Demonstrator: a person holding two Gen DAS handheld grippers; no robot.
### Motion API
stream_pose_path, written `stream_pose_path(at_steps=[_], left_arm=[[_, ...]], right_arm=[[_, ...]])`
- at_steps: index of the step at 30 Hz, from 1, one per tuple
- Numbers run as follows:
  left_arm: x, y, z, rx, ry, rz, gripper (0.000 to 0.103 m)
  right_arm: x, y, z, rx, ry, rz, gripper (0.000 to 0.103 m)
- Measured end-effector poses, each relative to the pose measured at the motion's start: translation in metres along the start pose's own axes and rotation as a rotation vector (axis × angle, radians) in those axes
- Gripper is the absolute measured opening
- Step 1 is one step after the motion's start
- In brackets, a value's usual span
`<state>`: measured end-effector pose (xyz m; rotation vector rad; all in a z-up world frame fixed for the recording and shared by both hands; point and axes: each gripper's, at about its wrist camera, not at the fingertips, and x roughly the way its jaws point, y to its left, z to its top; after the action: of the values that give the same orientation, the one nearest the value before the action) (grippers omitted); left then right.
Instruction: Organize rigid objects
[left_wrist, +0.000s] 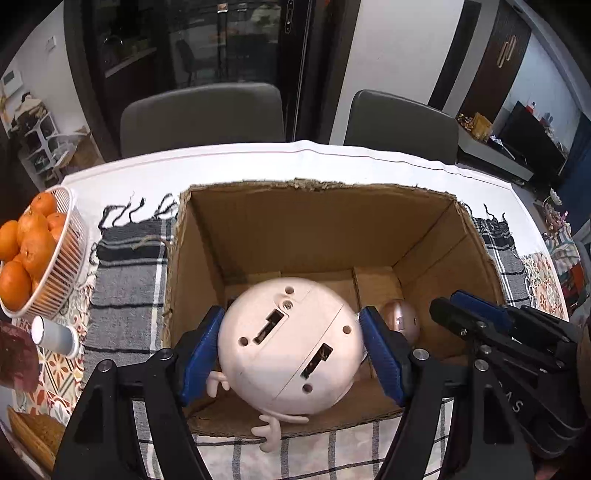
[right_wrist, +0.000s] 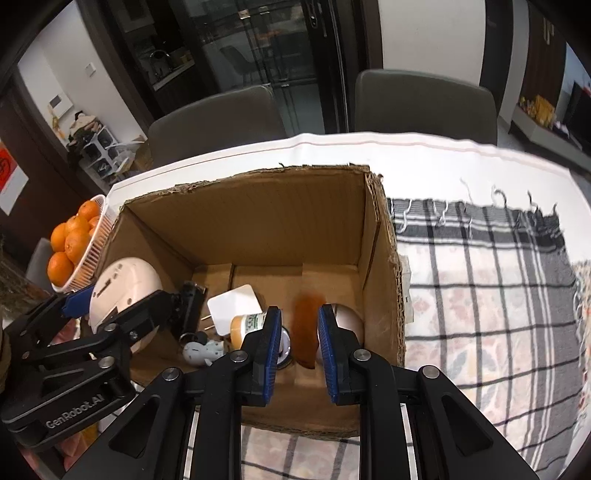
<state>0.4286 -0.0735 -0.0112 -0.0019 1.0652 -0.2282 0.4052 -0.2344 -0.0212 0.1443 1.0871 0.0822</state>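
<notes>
The left gripper (left_wrist: 291, 354) squeezes the round pink toy (left_wrist: 290, 343) from both sides and holds it over the cardboard box (left_wrist: 314, 221), probably so it can drop in with the other things. The right gripper (right_wrist: 295, 343) pinches a blurry brown thing (right_wrist: 304, 336) tight over the same box.

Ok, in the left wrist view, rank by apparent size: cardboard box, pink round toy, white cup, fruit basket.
1. cardboard box
2. pink round toy, though nearness to the camera enlarges it
3. fruit basket, partly cut off at the edge
4. white cup
</notes>
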Motion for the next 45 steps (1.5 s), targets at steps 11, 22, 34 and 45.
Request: stream_pose_path(at_steps=[11,22,34,45], left_arm=[[-0.04,-0.007,-0.02,0.024,-0.101,0.054,0.081],[-0.125,-0.015,-0.08,0.027,-0.304,0.19,0.103],[-0.205,-0.024,-0.158,0.038,-0.512,0.252,0.103],[-0.233,-0.013,-0.224,-0.012,-0.572,0.247,0.103]], right_arm=[[-0.027,-0.006,-0.018,0.046,-0.039,-0.029,0.029],[-0.101,0.001,-0.073,0.056,-0.191,-0.084,0.054],[-0.19,0.016,-0.157,0.081,-0.422,-0.161,0.081],[-0.227,0.044,-0.218,-0.007,-0.53,-0.22,0.091]])
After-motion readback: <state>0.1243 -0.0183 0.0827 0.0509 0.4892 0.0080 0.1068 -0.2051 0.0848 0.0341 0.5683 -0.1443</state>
